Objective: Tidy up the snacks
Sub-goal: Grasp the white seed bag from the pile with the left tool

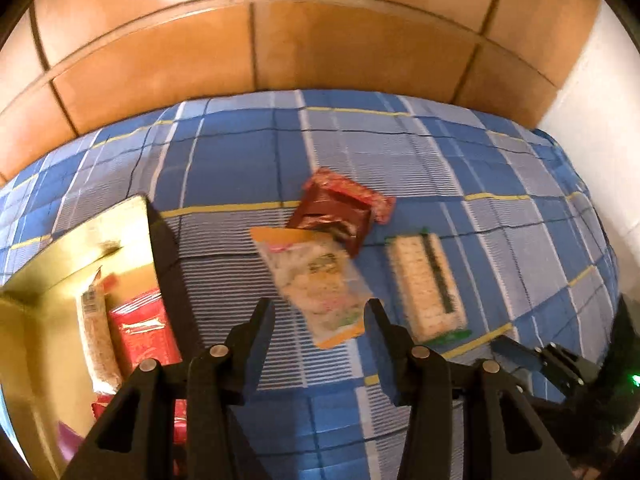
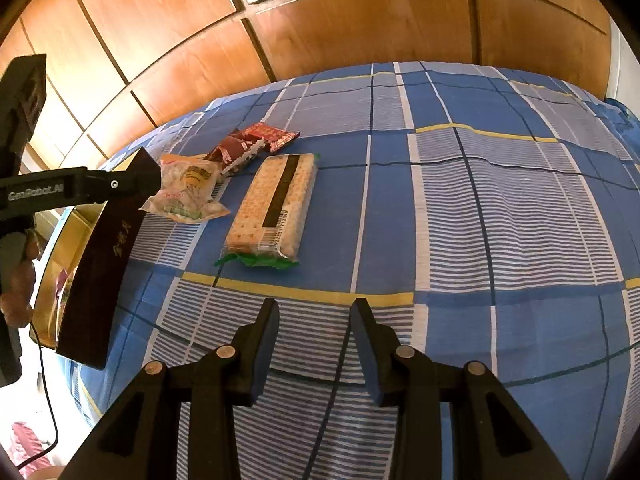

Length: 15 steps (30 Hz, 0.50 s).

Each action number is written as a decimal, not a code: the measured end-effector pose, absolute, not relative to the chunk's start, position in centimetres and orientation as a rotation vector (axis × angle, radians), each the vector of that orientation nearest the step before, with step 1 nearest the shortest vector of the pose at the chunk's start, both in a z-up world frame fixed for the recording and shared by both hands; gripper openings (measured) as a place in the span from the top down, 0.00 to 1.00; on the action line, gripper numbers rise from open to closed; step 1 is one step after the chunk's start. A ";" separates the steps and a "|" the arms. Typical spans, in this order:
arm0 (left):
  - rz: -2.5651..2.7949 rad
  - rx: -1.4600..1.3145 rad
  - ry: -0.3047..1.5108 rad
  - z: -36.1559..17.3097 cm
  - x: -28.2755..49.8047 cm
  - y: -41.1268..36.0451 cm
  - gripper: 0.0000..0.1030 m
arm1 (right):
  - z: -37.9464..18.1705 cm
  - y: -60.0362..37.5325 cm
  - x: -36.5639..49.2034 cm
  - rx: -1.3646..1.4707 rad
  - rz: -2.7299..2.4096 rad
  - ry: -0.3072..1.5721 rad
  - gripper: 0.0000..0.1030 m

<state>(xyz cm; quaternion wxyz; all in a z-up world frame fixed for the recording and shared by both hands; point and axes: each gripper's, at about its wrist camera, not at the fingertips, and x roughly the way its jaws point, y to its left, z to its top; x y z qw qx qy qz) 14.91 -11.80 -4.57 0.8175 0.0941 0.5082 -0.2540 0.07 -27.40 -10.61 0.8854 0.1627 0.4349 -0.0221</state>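
Nearest, the right gripper (image 2: 314, 312) hovers with parted, empty fingers over bare checked bedspread (image 2: 500, 220). Ahead lies the cracker pack (image 2: 272, 208), then the left gripper (image 1: 320, 312), parted over the orange-edged snack bag (image 1: 316, 276), nothing pinched. Beside it sits the gold box (image 1: 52, 264) holding packets; dark-red packets (image 1: 340, 208) lie farther, wood panelling (image 2: 360, 24) beyond.
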 end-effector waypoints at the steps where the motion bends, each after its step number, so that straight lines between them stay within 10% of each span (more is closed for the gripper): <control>1: -0.535 0.196 1.094 -4.9 15.2 -11.9 0.54 | -10.6 -27.4 0.1 0.340 -0.046 0.904 0.63; 6: -0.498 0.209 1.118 -6.0 16.6 -13.6 0.38 | -10.5 -27.5 0.0 0.340 -0.041 0.906 0.63; 15: -0.428 0.261 1.183 -9.3 19.0 -16.4 0.41 | -10.6 -27.5 0.0 0.339 -0.036 0.901 0.62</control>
